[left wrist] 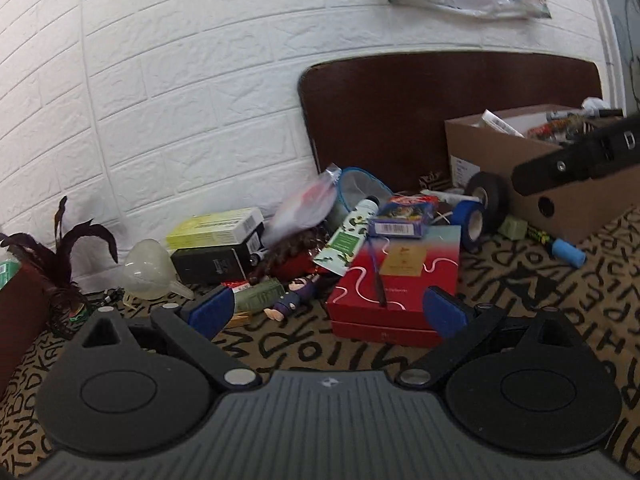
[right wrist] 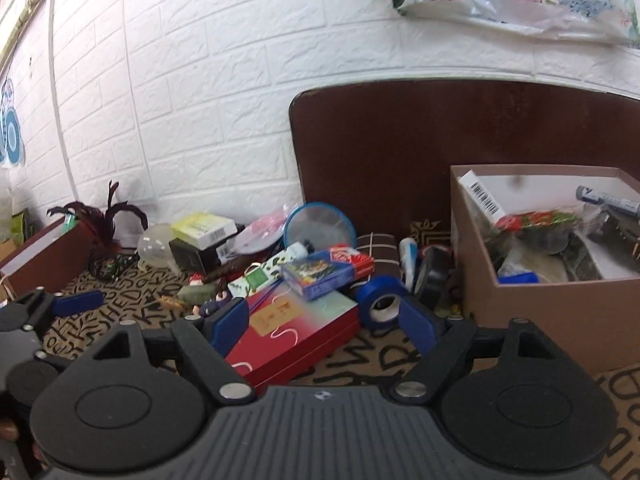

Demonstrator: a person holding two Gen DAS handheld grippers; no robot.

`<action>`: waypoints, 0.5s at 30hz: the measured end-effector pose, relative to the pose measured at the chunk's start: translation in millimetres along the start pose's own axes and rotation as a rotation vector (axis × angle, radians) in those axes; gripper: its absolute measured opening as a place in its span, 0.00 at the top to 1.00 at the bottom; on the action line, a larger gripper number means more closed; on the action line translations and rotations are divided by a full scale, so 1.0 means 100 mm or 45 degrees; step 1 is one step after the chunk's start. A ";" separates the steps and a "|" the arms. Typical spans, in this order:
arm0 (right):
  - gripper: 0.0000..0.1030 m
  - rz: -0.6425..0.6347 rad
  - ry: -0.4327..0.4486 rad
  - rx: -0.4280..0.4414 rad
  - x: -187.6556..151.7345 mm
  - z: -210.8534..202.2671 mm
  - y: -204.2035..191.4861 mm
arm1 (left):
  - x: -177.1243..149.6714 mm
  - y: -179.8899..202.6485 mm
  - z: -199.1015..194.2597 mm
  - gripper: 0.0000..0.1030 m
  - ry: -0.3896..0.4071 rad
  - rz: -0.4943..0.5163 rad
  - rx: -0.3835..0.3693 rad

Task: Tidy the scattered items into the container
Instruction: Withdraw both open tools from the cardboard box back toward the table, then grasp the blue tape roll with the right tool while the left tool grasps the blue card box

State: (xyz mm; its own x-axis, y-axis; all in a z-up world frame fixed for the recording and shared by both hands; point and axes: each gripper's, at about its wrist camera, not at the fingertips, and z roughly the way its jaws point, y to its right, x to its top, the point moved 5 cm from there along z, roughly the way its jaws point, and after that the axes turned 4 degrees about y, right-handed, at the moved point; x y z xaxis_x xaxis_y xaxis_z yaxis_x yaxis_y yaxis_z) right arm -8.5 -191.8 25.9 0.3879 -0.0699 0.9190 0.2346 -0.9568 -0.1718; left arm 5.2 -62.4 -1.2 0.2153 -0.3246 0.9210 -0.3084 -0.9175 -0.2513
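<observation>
On the letter-patterned bench (right wrist: 360,364), against the white brick wall (left wrist: 180,100), left to right: a dark feather piece (left wrist: 64,256) at the far left; a clear funnel (left wrist: 148,270) on its side; a yellow-green carton (left wrist: 218,228) stacked on a black box (left wrist: 212,264); a small figure (left wrist: 290,300) lying flat. At centre, a red box (left wrist: 396,292) with a blue card pack (left wrist: 404,216) and a patterned tube (left wrist: 348,236) resting across its top. Just beside it on the right, a blue tape roll (right wrist: 380,306) and a black tape roll (right wrist: 434,276), touching each other. At the far right, the cardboard box (right wrist: 552,304), open-topped and already holding packets and a marker pen (right wrist: 608,200).

Left gripper (left wrist: 328,312): jaws spread wide, nothing between them, pointing at the red box. Right gripper (right wrist: 322,322): jaws spread, gripping nothing, with a corner of the red box and the blue tape roll showing in the gap.
</observation>
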 end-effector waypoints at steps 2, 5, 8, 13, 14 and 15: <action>0.20 -0.002 -0.009 -0.006 -0.03 0.00 -0.01 | -0.03 0.14 0.08 0.00 -0.001 0.057 -0.044; 0.20 -0.005 -0.019 -0.024 -0.03 0.03 0.02 | -0.02 0.28 0.20 0.00 0.028 0.084 -0.081; 0.19 -0.004 -0.025 -0.037 -0.03 0.06 0.06 | -0.02 0.35 0.35 0.00 0.019 0.087 -0.082; 0.17 0.002 -0.027 -0.052 -0.04 0.09 0.13 | -0.09 0.31 0.45 0.00 -0.025 0.069 -0.091; 0.16 0.006 -0.026 -0.053 -0.04 0.10 0.14 | -0.11 0.33 0.45 0.00 -0.032 0.076 -0.101; 0.15 0.013 -0.026 -0.053 -0.04 0.11 0.15 | -0.13 0.34 0.44 0.00 -0.043 0.089 -0.110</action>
State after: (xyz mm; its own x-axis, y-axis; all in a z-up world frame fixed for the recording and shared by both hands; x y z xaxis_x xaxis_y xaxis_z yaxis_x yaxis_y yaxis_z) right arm 3.7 -202.7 15.4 0.4083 -0.0748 0.9098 0.1929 -0.9671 -0.1661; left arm 32.4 -99.7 -34.3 0.2210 -0.3958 0.8914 -0.4023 -0.8696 -0.2864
